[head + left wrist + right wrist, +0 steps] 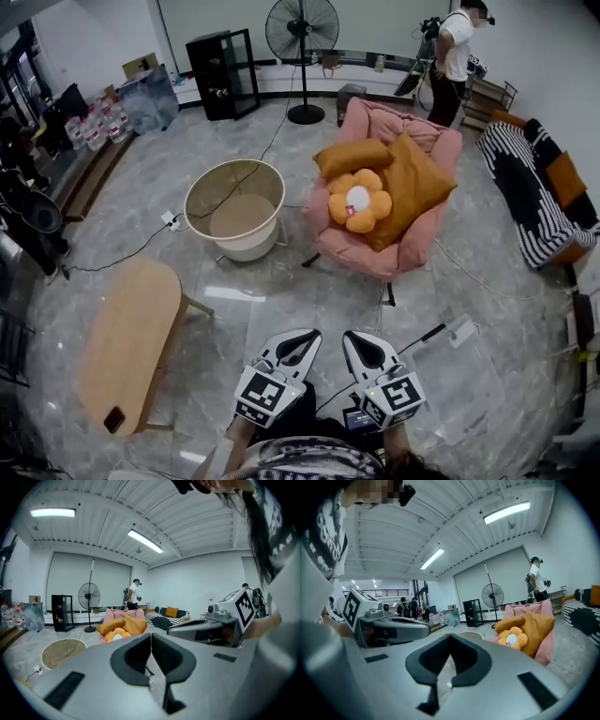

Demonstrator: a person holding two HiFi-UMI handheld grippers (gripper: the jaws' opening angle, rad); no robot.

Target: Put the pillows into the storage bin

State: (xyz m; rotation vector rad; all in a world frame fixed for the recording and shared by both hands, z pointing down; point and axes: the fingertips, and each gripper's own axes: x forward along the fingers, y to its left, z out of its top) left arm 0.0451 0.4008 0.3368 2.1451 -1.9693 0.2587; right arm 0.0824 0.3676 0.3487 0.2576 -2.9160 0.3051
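Floor: grey marble floor [169, 178], with cables trailing across it.
Armchair: pink padded armchair [375, 253], right of centre, carrying all three pillows.
Counter: oval light-wood counter [131, 337], at the lower left, well apart from the armchair.
Bin: round cream storage bin [251, 249], upright on the floor just left of the armchair, nothing inside it.
Square pillow: large orange square pillow [412, 187], leaning against the right side of the armchair.
Long pillow: orange oblong pillow [352, 155], lying across the chair back, above the flower pillow.
Flower pillow: orange flower-shaped pillow with a white centre [358, 202], on the seat, touching both other pillows.
Left gripper: grey left gripper [302, 339], held low and pointing toward the armchair, jaws pressed together on nothing.
Right gripper: grey right gripper [358, 341], just beside the left one, jaws likewise closed and empty.
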